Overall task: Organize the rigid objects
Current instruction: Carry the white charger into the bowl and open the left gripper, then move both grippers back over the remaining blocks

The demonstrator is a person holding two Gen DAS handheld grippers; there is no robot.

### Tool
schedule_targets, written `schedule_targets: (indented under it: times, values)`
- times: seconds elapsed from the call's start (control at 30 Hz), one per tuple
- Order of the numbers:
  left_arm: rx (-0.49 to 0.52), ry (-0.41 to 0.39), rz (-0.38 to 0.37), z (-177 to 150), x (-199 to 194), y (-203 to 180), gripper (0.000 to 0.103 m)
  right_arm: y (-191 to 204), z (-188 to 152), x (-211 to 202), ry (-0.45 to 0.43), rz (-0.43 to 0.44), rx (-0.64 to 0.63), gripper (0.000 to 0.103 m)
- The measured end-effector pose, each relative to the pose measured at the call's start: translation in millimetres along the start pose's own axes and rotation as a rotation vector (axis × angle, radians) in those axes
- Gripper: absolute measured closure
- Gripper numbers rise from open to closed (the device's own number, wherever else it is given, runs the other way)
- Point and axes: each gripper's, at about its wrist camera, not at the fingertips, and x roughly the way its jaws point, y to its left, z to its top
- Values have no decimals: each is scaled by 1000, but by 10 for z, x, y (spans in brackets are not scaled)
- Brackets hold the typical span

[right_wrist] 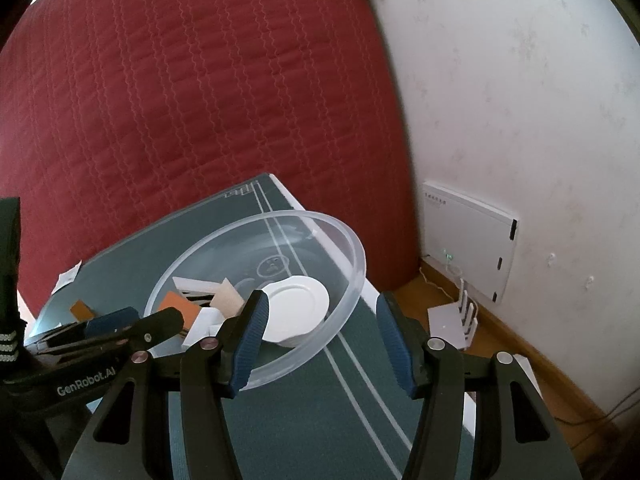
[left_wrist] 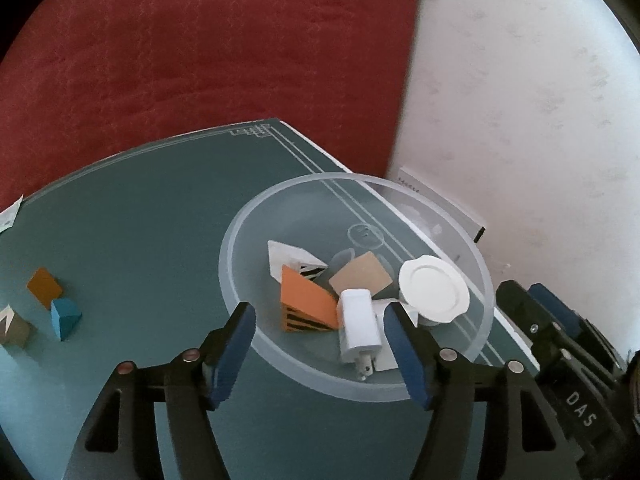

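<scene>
A clear plastic bowl (left_wrist: 476, 280) stands on the green mat (left_wrist: 140, 220) at its right side; it also shows in the right wrist view (right_wrist: 352, 276). In it lie an orange block (left_wrist: 306, 306), a white block (left_wrist: 290, 258), a tan block (left_wrist: 360, 278), a white charger (left_wrist: 360, 326) and a white round lid (left_wrist: 434, 290). My left gripper (left_wrist: 320, 322) is open and empty, above the bowl's near rim. My right gripper (right_wrist: 322, 314) is open and empty, over the bowl's right rim. An orange block (left_wrist: 44, 287), a blue block (left_wrist: 64, 317) and a tan block (left_wrist: 14, 328) lie on the mat at left.
A red quilted bed (right_wrist: 200, 100) lies behind the table. A white wall (right_wrist: 520, 80) is at right with a white box (right_wrist: 468, 236) and a router (right_wrist: 452, 320) on the wood floor. A paper scrap (left_wrist: 10, 216) lies at the mat's left edge.
</scene>
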Motion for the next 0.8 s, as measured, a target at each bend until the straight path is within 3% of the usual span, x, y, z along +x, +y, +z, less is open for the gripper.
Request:
schedule_targets:
  times: [0.3,0.67,0.8]
  values:
    - [-37,-2,51,-63,-43,59,7,2,-7,-11,-1,0,1,41]
    - [-17,-41,205,-84,-146,201,1,15,-25,-20,1,-3,4,39]
    - [-12,-49,238,-126,-184,266,1,22,-27,-21,1,-5,4,33]
